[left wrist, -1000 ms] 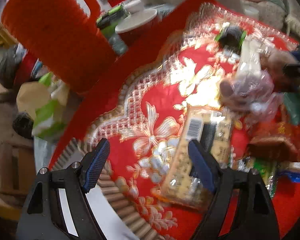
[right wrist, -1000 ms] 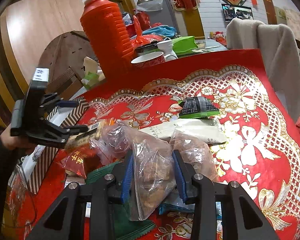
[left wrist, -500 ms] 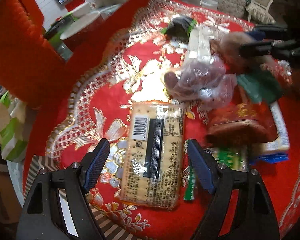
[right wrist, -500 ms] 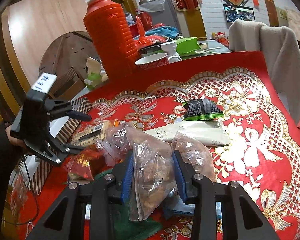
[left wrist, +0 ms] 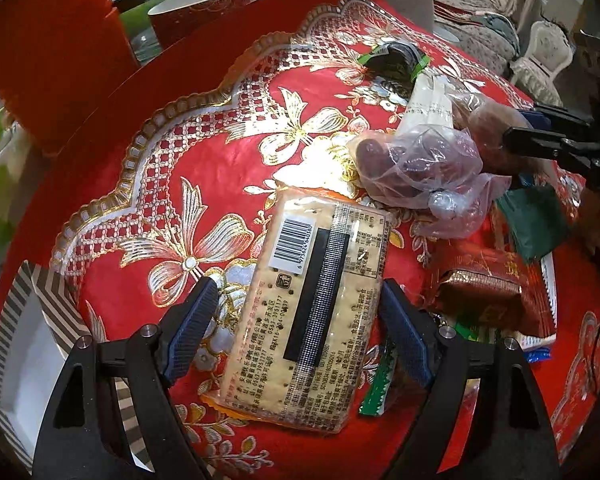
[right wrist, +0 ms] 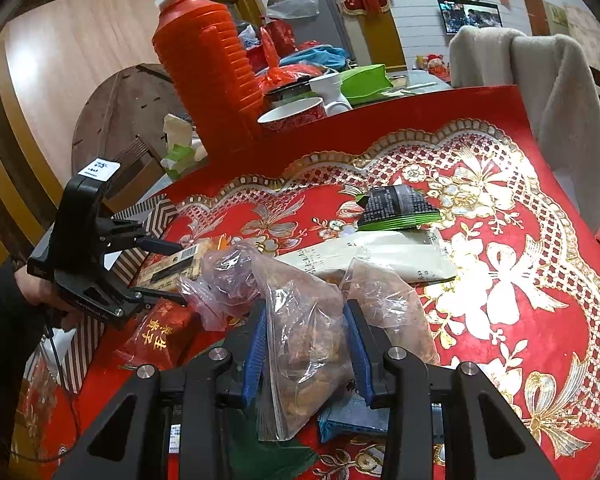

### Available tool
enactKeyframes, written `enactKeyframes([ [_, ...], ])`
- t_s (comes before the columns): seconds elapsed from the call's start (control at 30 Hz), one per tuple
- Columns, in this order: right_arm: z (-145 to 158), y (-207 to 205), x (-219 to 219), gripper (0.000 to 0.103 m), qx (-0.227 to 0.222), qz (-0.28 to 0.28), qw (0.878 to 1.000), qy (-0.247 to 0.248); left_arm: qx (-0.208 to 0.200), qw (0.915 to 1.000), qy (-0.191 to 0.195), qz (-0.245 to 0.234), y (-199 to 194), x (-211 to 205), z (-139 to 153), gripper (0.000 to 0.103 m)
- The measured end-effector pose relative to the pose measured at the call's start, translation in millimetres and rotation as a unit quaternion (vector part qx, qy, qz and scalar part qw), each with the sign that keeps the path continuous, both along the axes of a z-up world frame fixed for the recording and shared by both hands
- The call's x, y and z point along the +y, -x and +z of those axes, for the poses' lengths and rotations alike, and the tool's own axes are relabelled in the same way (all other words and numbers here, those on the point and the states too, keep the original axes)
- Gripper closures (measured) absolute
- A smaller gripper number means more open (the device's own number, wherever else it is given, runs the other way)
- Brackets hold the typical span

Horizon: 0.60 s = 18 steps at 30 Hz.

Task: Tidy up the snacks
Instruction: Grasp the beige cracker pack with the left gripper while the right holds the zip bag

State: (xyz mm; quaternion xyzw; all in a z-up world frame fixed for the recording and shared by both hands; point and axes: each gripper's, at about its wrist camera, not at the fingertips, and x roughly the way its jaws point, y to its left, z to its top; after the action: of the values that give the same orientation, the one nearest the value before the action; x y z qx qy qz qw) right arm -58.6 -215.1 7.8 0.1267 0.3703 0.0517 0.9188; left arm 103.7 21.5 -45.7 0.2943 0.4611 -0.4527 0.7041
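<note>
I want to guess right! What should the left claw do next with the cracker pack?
Probably close. The left claw is open with its fingers on either side of the cracker pack lying flat on the red cloth, so a squeeze should grab it.

red thermos (right wrist: 208, 64), patterned bowl (right wrist: 294, 114), grey-draped chair (right wrist: 540, 80)

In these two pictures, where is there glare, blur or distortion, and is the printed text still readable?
Left wrist view: sharp in the middle, the barcode on the cracker packet is readable; glare on the gold cloth behind it; edges bend and darken. Right wrist view: sharp; the clear snack bag shines a little; the red thermos leans from fisheye distortion; corners are black.
</note>
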Motion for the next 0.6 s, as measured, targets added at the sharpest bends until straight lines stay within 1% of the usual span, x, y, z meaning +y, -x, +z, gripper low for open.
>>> enactKeyframes([
  [0.03,0,0,0,0.066,0.0,-0.001,1.0,0.0,0.001,1.0,0.001,0.006,0,-1,0,0.023],
  [0.1,0,1,-1,0.066,-0.003,-0.003,1.0,-0.003,-0.001,0.9999,0.009,0.01,6,1,6,0.046],
  [0.23,2,3,-2,0.066,-0.009,-0.005,1.0,-0.005,-0.016,0.9997,0.007,0.019,18,1,4,0.049],
  [0.3,2,4,-2,0.066,-0.011,-0.005,1.0,-0.006,-0.033,0.9991,0.008,0.025,26,1,5,0.049],
  [0.37,4,5,-3,0.066,-0.015,-0.006,1.0,-0.007,-0.058,0.9971,0.019,0.045,33,5,12,0.049],
  [0.4,5,7,-3,0.066,-0.02,-0.007,1.0,-0.008,-0.07,0.9954,0.028,0.059,34,7,18,0.049],
  [0.43,8,9,-4,0.067,-0.028,-0.007,1.0,-0.009,-0.09,0.9914,0.044,0.084,36,13,28,0.049],
  [0.5,13,13,-4,0.067,-0.043,-0.007,0.999,-0.012,-0.102,0.9855,0.072,0.114,39,20,43,0.049],
  [0.53,16,15,-5,0.068,-0.051,-0.007,0.999,-0.014,-0.112,0.9808,0.09,0.133,42,26,53,0.049],
  [0.57,19,17,-5,0.071,-0.06,-0.007,0.998,-0.016,-0.121,0.9772,0.097,0.145,44,29,59,0.049],
  [0.6,23,20,-6,0.072,-0.069,-0.006,0.997,-0.02,-0.125,0.9748,0.103,0.153,47,31,63,0.049],
])
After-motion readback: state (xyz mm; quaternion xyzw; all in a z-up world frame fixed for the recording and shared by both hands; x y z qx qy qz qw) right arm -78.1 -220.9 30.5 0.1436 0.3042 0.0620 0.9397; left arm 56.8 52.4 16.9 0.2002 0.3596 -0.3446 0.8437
